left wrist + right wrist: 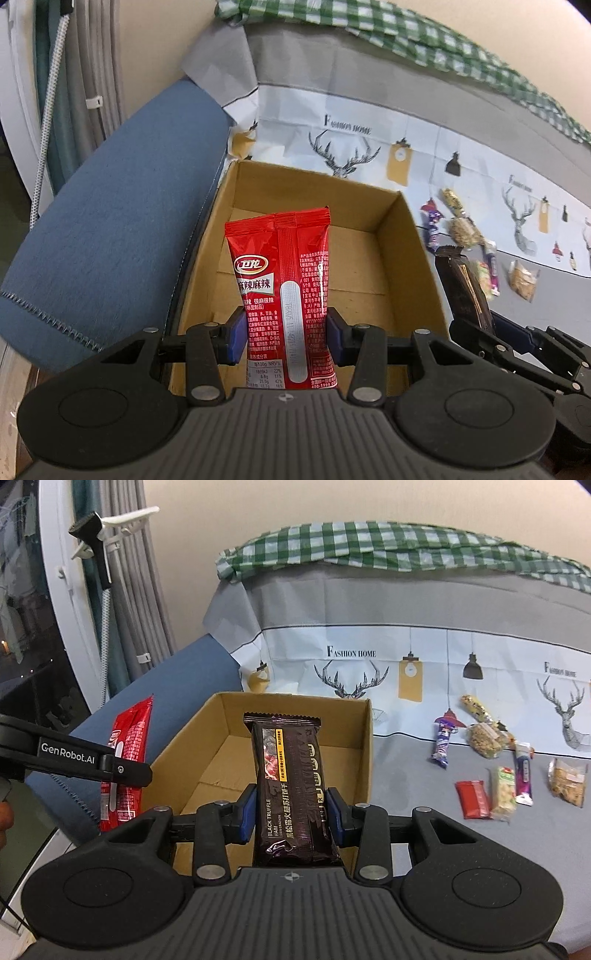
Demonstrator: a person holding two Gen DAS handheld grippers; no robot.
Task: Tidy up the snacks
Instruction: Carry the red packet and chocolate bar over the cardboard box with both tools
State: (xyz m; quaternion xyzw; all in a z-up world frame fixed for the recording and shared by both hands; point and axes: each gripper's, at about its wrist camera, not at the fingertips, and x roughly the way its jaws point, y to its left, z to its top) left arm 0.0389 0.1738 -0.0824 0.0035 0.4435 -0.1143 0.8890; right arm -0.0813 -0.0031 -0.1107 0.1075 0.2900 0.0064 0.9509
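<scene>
My left gripper is shut on a red snack packet and holds it upright over the open cardboard box. My right gripper is shut on a dark brown black-truffle cracker packet, held over the same box from its near right side. The red packet also shows in the right wrist view, at the left. The cracker packet and right gripper show at the right of the left wrist view. The box floor looks empty.
Several loose snacks lie on the grey sofa cover right of the box: a purple packet, a small red packet, a nut bar and a yellow bar. A blue armrest borders the box's left side.
</scene>
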